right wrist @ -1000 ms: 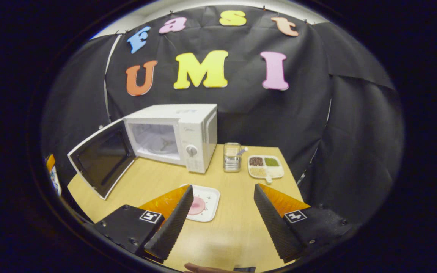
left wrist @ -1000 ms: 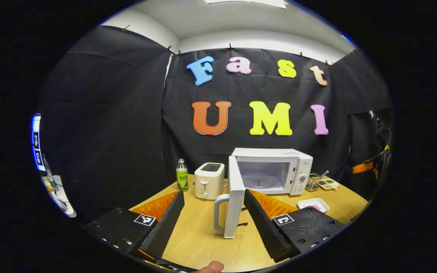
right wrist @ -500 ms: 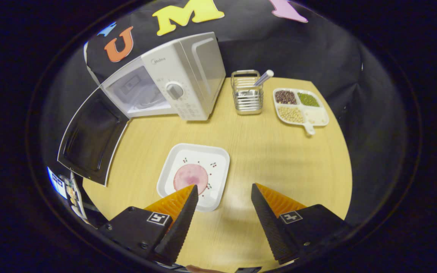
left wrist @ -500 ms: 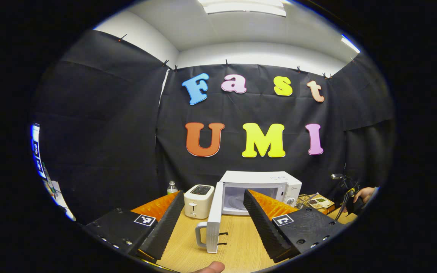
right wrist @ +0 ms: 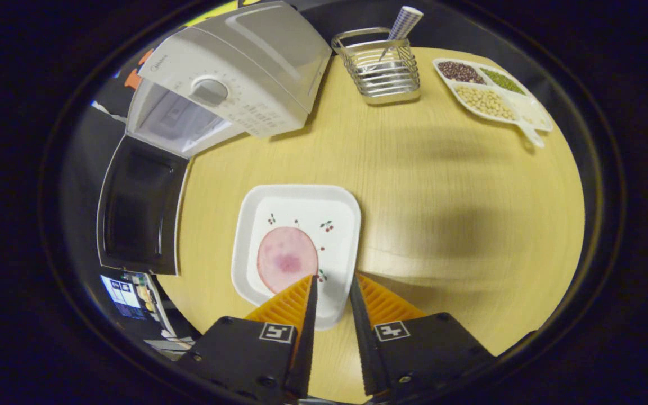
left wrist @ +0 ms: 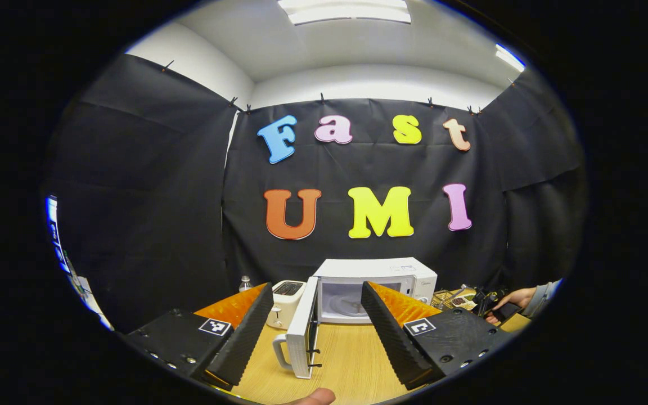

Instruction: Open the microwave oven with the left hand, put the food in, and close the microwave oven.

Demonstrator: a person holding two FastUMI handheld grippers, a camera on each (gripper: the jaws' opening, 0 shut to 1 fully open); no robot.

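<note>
The food, a round pink slice [right wrist: 287, 259], lies on a white square plate [right wrist: 335, 205] that rests flat on the bench [right wrist: 442, 185], a little in front of the microwave oven [right wrist: 234, 73]. The oven door [right wrist: 138, 211] is swung fully open to the plate's left, so the opening step is judged done and the pick-up of the plate is in hand.

The right tool [right wrist: 329, 292] is placed over the near edge of the plate, its fingers drawn close together with a narrow gap left between them. Whether the rim is already pinched cannot be told from this angle. For a sound grip, one finger should be passed under the rim and one over it, clear of the slice, and the plate should be kept level while lifted so that the food is not slid off.

The left tool [left wrist: 317, 323] is held released, fingers wide apart and grasping nothing, back from the door edge [left wrist: 304, 332]. It is best kept clear of the oven mouth [left wrist: 343, 295] until the plate is inside.

A wire holder [right wrist: 383, 70] and a divided dish of beans [right wrist: 490, 95] stand well apart at the far side.
</note>
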